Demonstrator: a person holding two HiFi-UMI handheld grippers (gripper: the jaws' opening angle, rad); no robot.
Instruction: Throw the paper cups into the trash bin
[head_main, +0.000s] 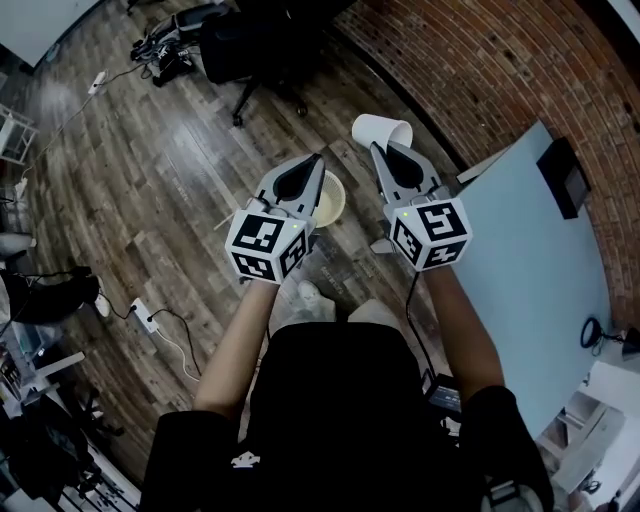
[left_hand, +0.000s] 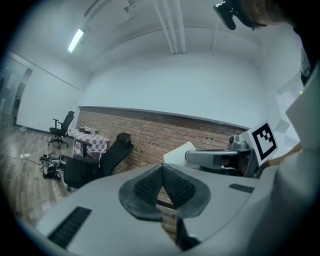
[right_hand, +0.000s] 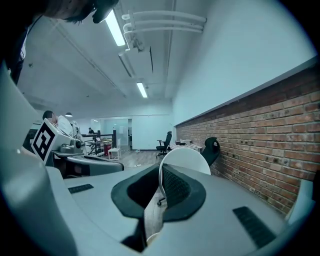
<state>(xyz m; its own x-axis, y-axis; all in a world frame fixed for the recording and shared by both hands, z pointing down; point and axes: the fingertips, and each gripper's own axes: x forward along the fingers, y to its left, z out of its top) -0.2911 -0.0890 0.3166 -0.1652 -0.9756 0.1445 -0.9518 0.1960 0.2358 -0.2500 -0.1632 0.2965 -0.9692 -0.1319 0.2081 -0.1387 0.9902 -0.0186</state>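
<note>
Cups sat in both tongs, so the relation that mattered was between them and a trash bin that no view showed. Neither the head view nor either gripper view held anything I could call a bin, and which way it lay could not be told. The right tongs (head_main: 387, 152) were closed down to a sliver on the white paper cup (head_main: 380, 130), whose thin wall ran pinched between the pads in the right gripper view. That cup lay on its side just past the tips, its long axis crosswise to the tongs and roughly level, high over the wooden floor (head_main: 150, 180) and to one side of the pale surface (head_main: 540, 260). The left tongs (head_main: 313, 166) were shut too, pads meeting at the tip. A tan strip showed lower in the gap, and in the head view the cream-lined cup (head_main: 333, 200) sat tight against the side of that tip that faced the other tongs. I read this as a second cup hanging by its rim, mouth up and long axis upright, though the pinch itself was hidden. Both tongs pointed the same way, side by side and near each other, so neither hand looked closer to any drop point. The white cup looked clean, smooth and undented; the other showed only a round rim and a yellowish inside. Both seemed light and easily crushed, likely to tumble once released.
</note>
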